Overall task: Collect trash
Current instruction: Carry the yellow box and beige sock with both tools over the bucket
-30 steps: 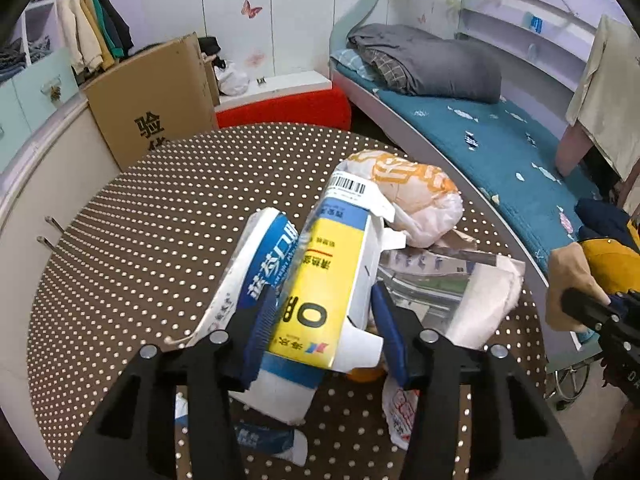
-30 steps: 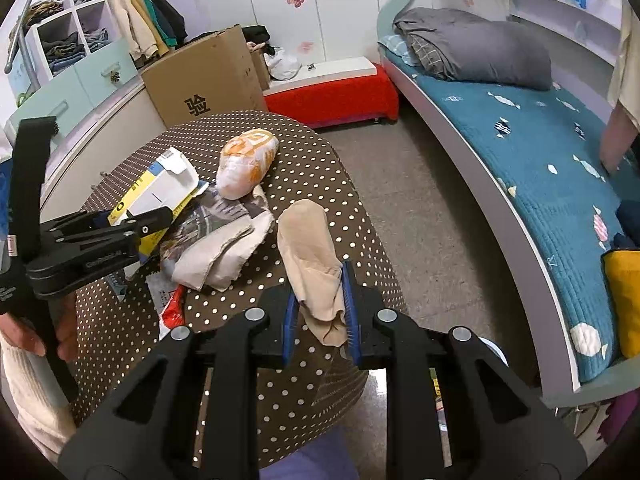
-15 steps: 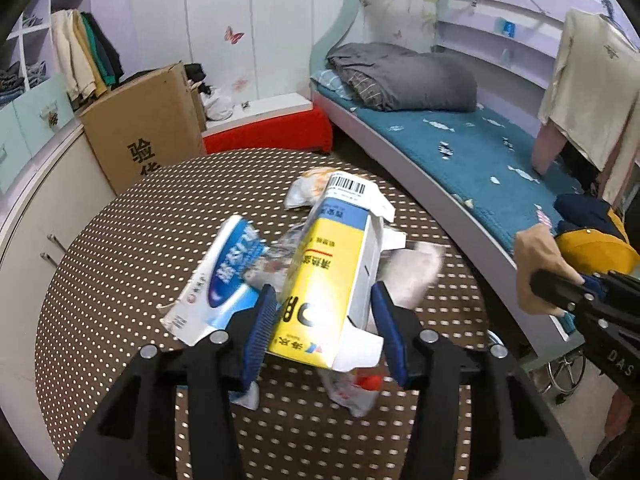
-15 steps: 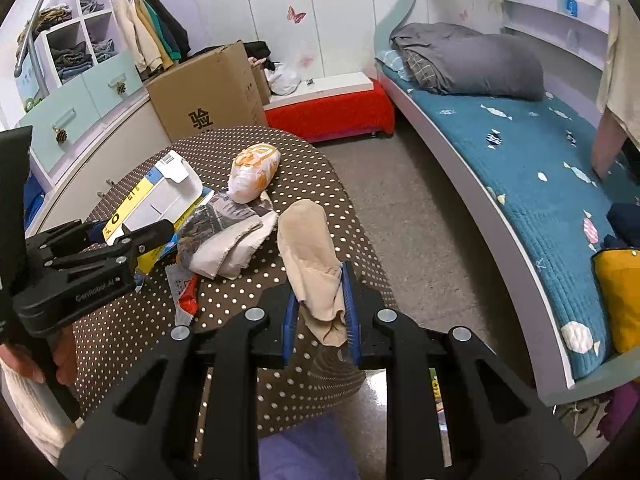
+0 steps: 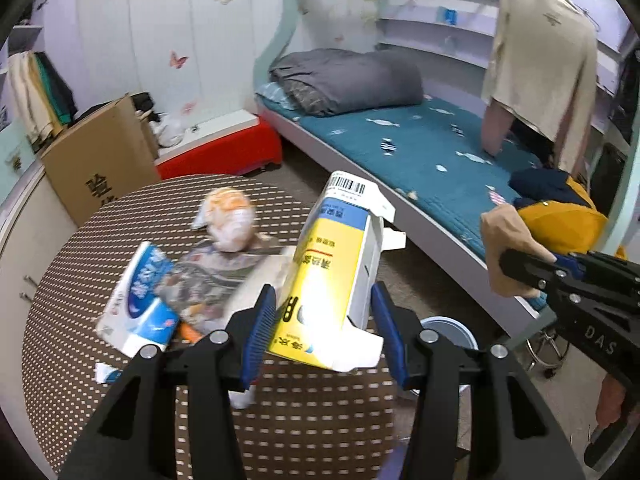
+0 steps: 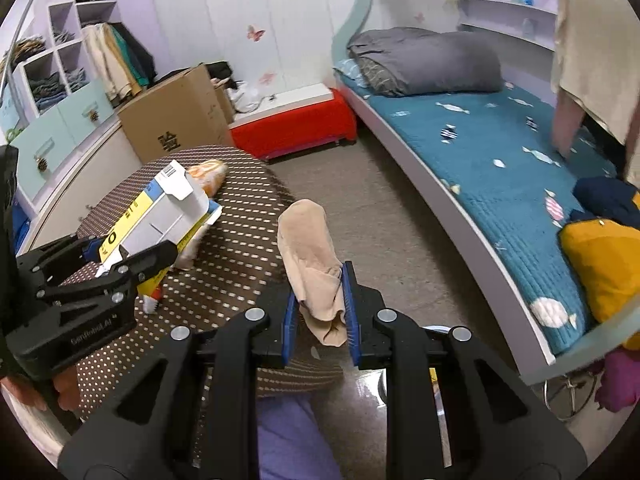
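Our left gripper (image 5: 324, 330) clamps the yellow carton (image 5: 334, 276), lifted over the dotted table's (image 5: 120, 400) edge. Our right gripper (image 6: 318, 318) pinches a beige rag (image 6: 312, 264) off-table. Beyond: blue-white box (image 5: 140, 304), orange bag (image 5: 230, 218), then bed (image 5: 420, 152).

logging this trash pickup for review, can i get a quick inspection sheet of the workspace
surface: round brown polka-dot table, trash lying on its near part.
job's things: yellow and white carton lifted off the table in the left tongs; crumpled tan paper in the right tongs; pale blue bin rim below the table edge.
clutter: blue and white box, orange printed bag, printed wrappers on the table.
grippers: both tongs shut on their loads.
cables: nothing seen.
surroundings: bed with teal mattress, cardboard box, red bench.
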Motion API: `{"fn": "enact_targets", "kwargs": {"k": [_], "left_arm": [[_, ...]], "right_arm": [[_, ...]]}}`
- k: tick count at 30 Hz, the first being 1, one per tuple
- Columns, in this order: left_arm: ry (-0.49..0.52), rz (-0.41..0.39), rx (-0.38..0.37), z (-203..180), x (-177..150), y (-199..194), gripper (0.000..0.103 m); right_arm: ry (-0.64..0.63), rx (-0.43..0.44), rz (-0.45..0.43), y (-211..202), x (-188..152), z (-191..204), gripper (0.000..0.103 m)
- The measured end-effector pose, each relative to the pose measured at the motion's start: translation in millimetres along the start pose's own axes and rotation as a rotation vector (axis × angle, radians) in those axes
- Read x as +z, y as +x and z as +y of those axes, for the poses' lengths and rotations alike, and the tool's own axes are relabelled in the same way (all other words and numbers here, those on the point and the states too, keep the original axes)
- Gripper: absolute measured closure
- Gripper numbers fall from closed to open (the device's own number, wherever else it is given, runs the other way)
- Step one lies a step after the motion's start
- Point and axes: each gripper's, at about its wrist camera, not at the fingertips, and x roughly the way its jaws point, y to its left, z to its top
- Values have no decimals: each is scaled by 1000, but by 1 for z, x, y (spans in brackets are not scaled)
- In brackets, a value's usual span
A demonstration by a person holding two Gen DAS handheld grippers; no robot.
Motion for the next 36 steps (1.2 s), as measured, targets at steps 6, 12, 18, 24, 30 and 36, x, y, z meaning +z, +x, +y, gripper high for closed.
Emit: {"fn": "enact_targets", "kwargs": {"k": [6,12,18,24,30,36], "left_arm": [[64,5,-69,-42,-1,5,54],[128,19,-128,-85,-4,15,54],[182,54,-155,-125,-9,34,54],[232,130,-189,-161,-16,65,54],[275,212,-210,-196,-26,101,54],[305,298,-240,-229,-37,136,49]], "right_arm": [[53,-48,-10,-14,-10,-30,83],[114,-98,-7,-22,-24,-64,83],[179,-144,10,-25,-43,-100,83],[256,-182,48,-18,-64,-138,83],[346,-214,109,-4,-90,-175,83],[427,-240,155,6,-111,-206,83]]}}
